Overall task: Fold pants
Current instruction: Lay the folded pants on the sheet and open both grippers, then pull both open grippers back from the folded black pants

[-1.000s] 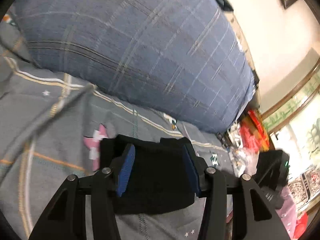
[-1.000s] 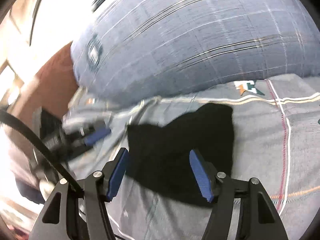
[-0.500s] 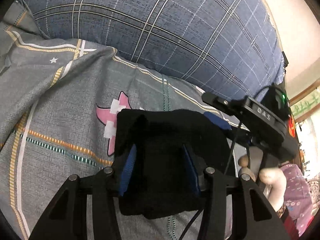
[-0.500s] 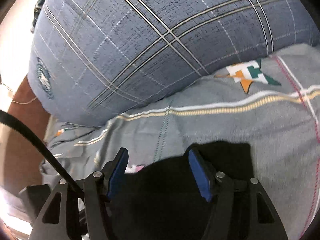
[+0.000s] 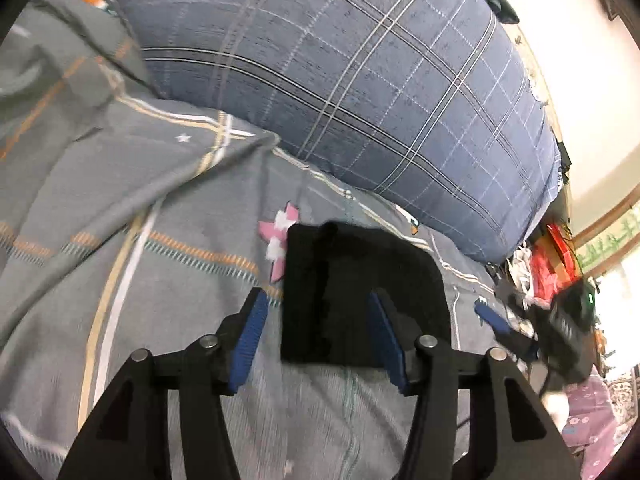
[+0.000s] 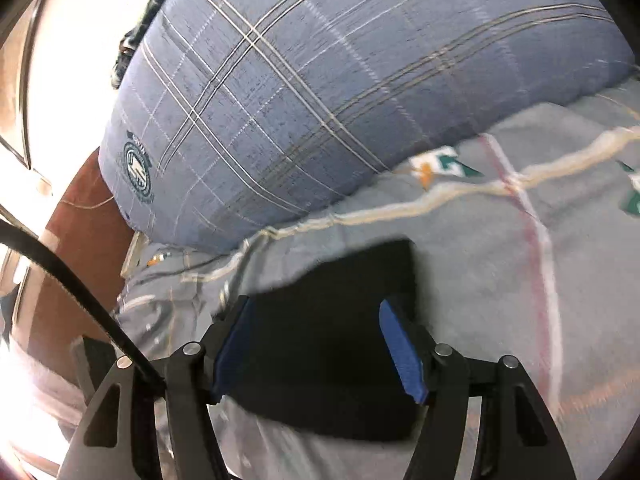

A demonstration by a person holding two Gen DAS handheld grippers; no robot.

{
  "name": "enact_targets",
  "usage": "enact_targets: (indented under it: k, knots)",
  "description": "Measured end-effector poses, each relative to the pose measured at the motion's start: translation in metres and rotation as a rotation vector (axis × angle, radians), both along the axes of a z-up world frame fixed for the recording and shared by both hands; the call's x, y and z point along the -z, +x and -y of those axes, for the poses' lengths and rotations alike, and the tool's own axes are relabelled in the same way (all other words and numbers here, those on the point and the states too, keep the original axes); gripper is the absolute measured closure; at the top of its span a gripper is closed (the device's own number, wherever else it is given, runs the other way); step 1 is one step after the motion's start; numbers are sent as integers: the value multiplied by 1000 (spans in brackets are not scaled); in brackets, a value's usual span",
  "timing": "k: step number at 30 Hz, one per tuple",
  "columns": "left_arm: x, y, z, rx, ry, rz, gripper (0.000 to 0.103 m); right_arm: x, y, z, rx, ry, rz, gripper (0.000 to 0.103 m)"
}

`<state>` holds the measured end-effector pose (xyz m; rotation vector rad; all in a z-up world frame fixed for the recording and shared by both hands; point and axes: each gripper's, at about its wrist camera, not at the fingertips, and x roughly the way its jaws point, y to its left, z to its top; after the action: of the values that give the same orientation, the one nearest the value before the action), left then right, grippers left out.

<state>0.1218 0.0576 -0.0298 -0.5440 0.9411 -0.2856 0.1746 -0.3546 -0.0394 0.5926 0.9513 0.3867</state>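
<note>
Black pants (image 5: 360, 292), folded into a compact block, lie flat on the grey patterned bed sheet (image 5: 168, 240) just in front of the big blue plaid pillow (image 5: 360, 92). Your left gripper (image 5: 318, 340) hovers over their near edge with fingers (image 5: 248, 336) spread apart: the right one sits over the cloth, the left one just off its side, gripping nothing. Your right gripper (image 6: 320, 350) points down at the same pants (image 6: 332, 344) with its fingers (image 6: 402, 354) wide apart too, the fabric showing between them, not pinched.
</note>
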Motion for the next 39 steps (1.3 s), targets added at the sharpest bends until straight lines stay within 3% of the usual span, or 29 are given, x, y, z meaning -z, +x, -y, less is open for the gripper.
enact_targets:
  k: [5, 8, 11, 15, 21, 26, 34, 39]
  knots:
    - [9, -41, 17, -59, 70, -4, 49, 13, -68, 25, 87, -71, 14, 32]
    - [19, -64, 29, -77, 82, -15, 48, 29, -102, 43, 157, -20, -21, 32]
    - [30, -78, 39, -64, 89, -43, 48, 38, -126, 50, 195, 23, -33, 32]
    - [36, -93, 61, -20, 127, -59, 48, 29, -142, 39, 187, -45, 1, 32]
    - [14, -121, 79, -2, 236, 40, 48, 18, -163, 9, 136, -160, 45, 31]
    - [-11, -148, 79, -64, 346, 143, 47, 5, -189, -9, 101, -249, 103, 30]
    - [-39, -179, 95, -108, 461, 246, 27, -12, -220, -37, 58, -370, 190, 27]
    - [-39, -184, 110, -84, 535, 264, 25, -10, -222, -41, 44, -374, 185, 27]
